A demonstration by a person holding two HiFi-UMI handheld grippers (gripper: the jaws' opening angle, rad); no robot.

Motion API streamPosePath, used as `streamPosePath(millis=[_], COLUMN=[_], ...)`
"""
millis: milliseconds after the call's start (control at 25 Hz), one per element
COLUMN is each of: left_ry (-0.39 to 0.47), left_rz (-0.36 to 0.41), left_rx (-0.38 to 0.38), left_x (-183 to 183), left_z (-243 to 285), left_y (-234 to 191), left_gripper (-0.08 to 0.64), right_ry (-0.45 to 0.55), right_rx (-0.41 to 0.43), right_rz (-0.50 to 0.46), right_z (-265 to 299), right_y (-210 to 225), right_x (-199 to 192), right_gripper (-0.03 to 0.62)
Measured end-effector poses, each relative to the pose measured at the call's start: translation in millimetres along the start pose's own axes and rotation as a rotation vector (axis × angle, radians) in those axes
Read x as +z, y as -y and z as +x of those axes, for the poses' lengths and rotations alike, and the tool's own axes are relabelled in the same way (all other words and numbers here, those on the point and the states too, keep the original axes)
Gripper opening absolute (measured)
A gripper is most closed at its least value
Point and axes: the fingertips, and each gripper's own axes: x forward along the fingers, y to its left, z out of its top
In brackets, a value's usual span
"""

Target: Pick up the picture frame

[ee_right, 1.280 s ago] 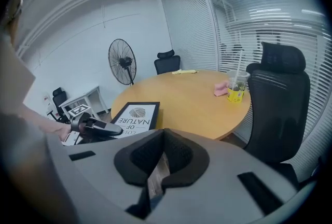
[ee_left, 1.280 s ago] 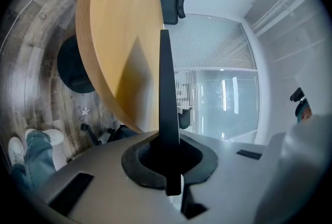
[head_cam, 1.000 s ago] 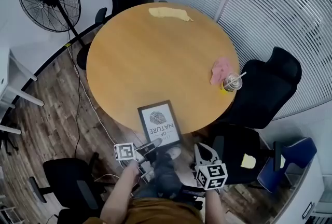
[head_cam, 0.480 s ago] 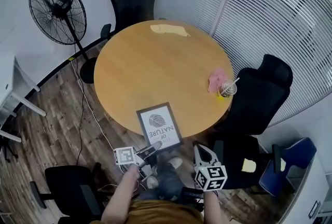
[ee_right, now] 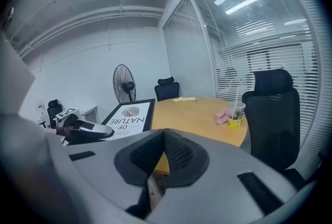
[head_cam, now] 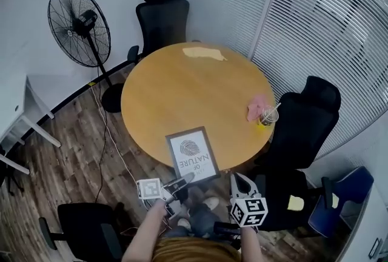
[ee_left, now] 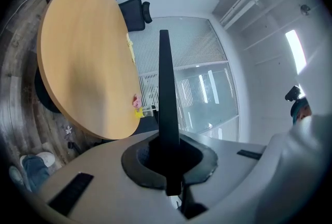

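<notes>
The picture frame [head_cam: 193, 154], black-edged with a white print, hangs tilted over the near rim of the round wooden table [head_cam: 182, 91]. My left gripper [head_cam: 185, 179] is shut on its near edge. In the left gripper view the frame [ee_left: 166, 103] runs edge-on as a dark bar out from between the shut jaws. In the right gripper view the frame [ee_right: 129, 116] slopes up from the left gripper [ee_right: 83, 129]. My right gripper [head_cam: 242, 185] hovers to the right of the frame, off the table, with its pads together and nothing between them [ee_right: 165, 140].
A plastic cup with a straw [head_cam: 267, 115] and a pink cloth [head_cam: 256, 107] sit at the table's right edge, a yellow cloth [head_cam: 203, 53] at the far edge. Black office chairs [head_cam: 162, 18] [head_cam: 303, 127] [head_cam: 91, 227] ring the table. A standing fan [head_cam: 79, 24] is at the back left.
My left gripper has risen with the frame in it, and the frame's near edge has come up. The right gripper has risen too. The head view has drawn back from the table.
</notes>
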Motion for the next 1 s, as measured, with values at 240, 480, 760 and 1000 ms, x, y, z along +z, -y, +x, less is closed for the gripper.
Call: streamPosePath(millis=[240,480,760,1000], left_ry=[0.011,0.013,0.015,0.005], left_rz=[0.018,0.029,0.039,0.045], left_rx=[-0.042,-0.051,-0.062,-0.074], left_x=[-1,-2,-2,-4], left_z=[0,0,-2,-2], left_y=[29,39,42,47], left_gripper=[0.032,0.032,0.032,0.032], right_ry=[0.057,0.087,0.100,0.101], right_rx=[-0.005,-0.003,-0.009,-0.005], right_rz=[-0.017,-0.014,-0.008,-0.006], right_z=[-3,-8,-12,-12], right_y=[-5,-7,-6,-9], right_x=[16,22,24,25], right_gripper=[0.012,0.012,0.012,0.012])
